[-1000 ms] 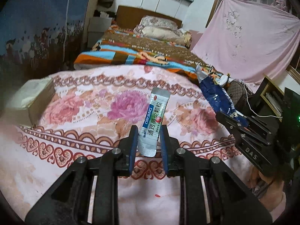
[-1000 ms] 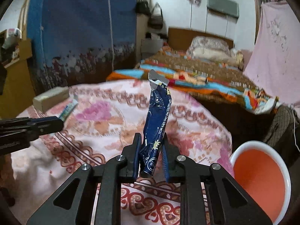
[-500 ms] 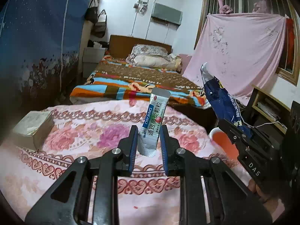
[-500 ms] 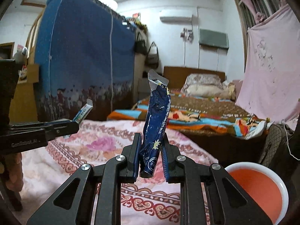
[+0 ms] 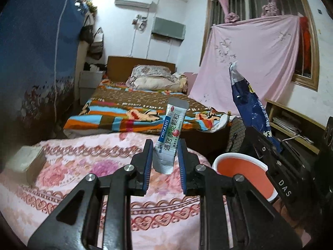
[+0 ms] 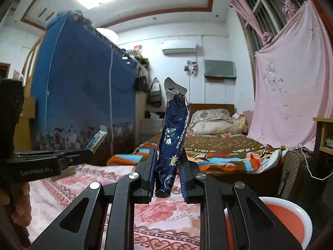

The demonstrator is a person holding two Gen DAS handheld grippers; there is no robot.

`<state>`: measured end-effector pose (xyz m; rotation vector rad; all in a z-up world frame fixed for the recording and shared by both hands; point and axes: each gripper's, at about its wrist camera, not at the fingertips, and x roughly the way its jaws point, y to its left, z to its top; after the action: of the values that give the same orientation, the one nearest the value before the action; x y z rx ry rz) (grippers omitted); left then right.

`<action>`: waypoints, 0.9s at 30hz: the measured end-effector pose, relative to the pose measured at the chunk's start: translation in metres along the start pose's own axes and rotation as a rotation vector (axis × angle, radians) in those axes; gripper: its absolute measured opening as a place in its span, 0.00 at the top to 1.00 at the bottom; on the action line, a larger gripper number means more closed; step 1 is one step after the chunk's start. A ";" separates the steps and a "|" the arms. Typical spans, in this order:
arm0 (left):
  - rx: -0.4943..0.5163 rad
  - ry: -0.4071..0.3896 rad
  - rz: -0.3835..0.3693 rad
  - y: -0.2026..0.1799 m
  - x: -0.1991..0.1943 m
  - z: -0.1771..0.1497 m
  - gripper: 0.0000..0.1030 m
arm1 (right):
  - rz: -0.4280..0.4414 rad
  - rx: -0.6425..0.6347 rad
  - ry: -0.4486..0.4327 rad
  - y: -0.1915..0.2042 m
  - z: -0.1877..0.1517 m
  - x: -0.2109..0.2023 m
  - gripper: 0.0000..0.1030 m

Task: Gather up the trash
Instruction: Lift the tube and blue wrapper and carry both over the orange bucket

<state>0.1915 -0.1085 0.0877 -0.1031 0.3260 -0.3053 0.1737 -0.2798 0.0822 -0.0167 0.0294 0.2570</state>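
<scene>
My left gripper point(image 5: 164, 158) is shut on a white and blue sachet point(image 5: 170, 135) that stands upright between its pads, above the table with the floral cloth point(image 5: 83, 173). To its right, the right gripper point(image 5: 268, 145) holds a dark blue snack wrapper point(image 5: 249, 106) over the orange bin with a white rim point(image 5: 239, 166). In the right wrist view, my right gripper point(image 6: 167, 173) is shut on the blue wrapper point(image 6: 173, 137), the bin point(image 6: 291, 225) sits low at the right, and the left gripper point(image 6: 83, 158) with the sachet point(image 6: 96, 141) shows at the left.
A beige tissue box point(image 5: 25, 162) lies on the table's left side. Behind the table stands a bed with a striped blanket point(image 5: 129, 112). A blue wardrobe point(image 5: 31, 62) fills the left; a pink sheet point(image 5: 254, 62) and a shelf point(image 5: 291, 123) are on the right.
Both grippers have risen and tilted upward with their wrappers still held. The views now show more room and ceiling, and the orange bin has come into the left wrist view.
</scene>
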 end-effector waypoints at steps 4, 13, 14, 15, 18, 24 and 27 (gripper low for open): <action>0.051 -0.027 -0.042 -0.021 0.002 0.008 0.92 | -0.040 0.028 -0.023 -0.015 0.003 -0.007 0.83; 0.155 -0.036 -0.167 -0.070 0.021 0.016 0.92 | -0.158 0.096 -0.050 -0.057 0.006 -0.024 0.83; 0.165 -0.031 -0.178 -0.075 0.024 0.016 0.92 | -0.172 0.103 -0.048 -0.061 0.005 -0.025 0.83; 0.170 -0.028 -0.186 -0.078 0.025 0.015 0.92 | -0.182 0.111 -0.045 -0.065 0.005 -0.026 0.83; 0.191 -0.010 -0.216 -0.091 0.032 0.013 0.92 | -0.220 0.139 -0.035 -0.080 0.003 -0.029 0.83; 0.212 0.043 -0.275 -0.111 0.048 0.008 0.92 | -0.289 0.195 0.010 -0.100 -0.004 -0.030 0.83; 0.209 0.073 -0.299 -0.119 0.056 0.007 0.92 | -0.317 0.226 0.030 -0.108 -0.006 -0.031 0.83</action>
<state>0.2115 -0.2381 0.0956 0.0662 0.3493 -0.6385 0.1715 -0.3924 0.0783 0.1980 0.0847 -0.0645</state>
